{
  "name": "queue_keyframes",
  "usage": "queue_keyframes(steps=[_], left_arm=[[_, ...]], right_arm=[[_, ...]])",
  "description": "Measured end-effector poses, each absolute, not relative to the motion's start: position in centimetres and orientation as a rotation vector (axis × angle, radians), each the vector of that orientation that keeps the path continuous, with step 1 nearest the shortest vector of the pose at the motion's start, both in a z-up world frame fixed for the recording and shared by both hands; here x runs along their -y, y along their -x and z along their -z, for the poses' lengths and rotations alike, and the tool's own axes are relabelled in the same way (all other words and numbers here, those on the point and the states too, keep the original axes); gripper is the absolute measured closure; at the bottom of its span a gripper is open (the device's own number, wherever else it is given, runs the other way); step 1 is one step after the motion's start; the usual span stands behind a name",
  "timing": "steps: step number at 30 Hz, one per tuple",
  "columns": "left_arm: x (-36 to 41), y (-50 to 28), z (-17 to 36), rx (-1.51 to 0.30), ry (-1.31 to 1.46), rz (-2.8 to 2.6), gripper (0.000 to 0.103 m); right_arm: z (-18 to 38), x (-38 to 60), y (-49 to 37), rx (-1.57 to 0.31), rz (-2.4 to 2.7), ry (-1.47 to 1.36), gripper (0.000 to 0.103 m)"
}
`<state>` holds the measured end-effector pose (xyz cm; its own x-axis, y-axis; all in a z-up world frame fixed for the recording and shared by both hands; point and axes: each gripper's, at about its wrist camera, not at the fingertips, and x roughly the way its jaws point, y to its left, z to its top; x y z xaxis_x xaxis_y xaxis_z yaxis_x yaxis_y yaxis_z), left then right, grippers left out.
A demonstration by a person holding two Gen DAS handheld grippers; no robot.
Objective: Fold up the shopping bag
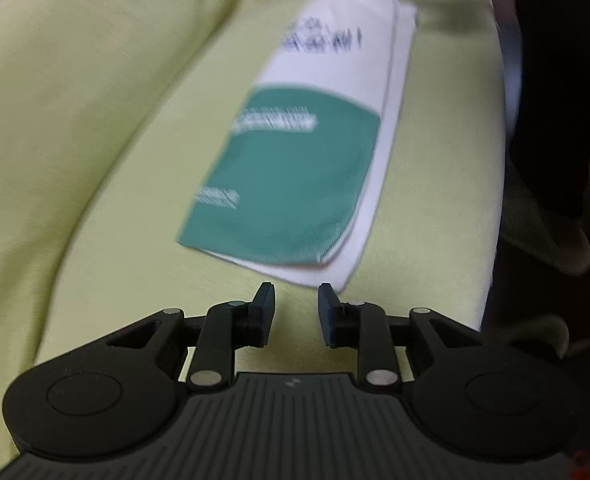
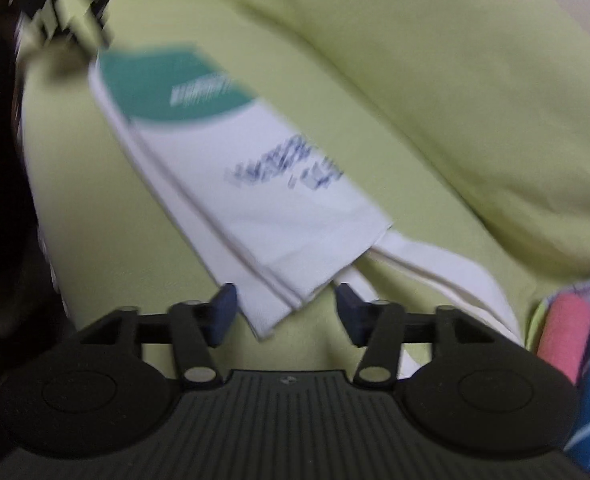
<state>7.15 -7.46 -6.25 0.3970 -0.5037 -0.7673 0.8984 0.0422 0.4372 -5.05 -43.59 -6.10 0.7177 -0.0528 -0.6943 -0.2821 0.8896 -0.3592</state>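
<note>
The shopping bag (image 1: pixel 295 160) lies flat and folded lengthwise into a narrow strip on a yellow-green sofa seat (image 1: pixel 135 220). It is white with a green panel and blurred dark print. My left gripper (image 1: pixel 297 292) is open just short of the bag's green end, with nothing between its fingers. In the right wrist view the bag (image 2: pixel 255 184) runs away from me, its handles (image 2: pixel 455 272) trailing to the right. My right gripper (image 2: pixel 286 292) is open at the handle end; a bag corner shows in the gap, and neither pad presses on it.
The sofa backrest (image 1: pixel 55 80) rises along one side of the bag (image 2: pixel 415 80). A pink and blue cloth item (image 2: pixel 567 328) lies past the handles. The seat's front edge (image 1: pixel 499 160) drops to a dark floor, where a person's dark leg (image 1: pixel 555 100) stands.
</note>
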Motion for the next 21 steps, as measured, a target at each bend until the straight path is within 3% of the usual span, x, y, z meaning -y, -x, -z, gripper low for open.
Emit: queue_keyframes(steps=[5, 11, 21], left_arm=[[9.9, -5.7, 5.3, -0.382, -0.925, 1.174, 0.071], [10.8, -4.4, 8.7, -0.350, -1.161, 1.167, 0.070], [10.8, -3.3, 11.4, -0.215, -1.415, 1.110, 0.069]], right_arm=[[4.3, 44.8, 6.0, -0.575, 0.010, 0.090, 0.059], [8.0, 49.6, 4.9, -0.604, 0.196, -0.496, 0.059], [11.0, 49.0, 5.0, -0.548, 0.284, -0.741, 0.057]])
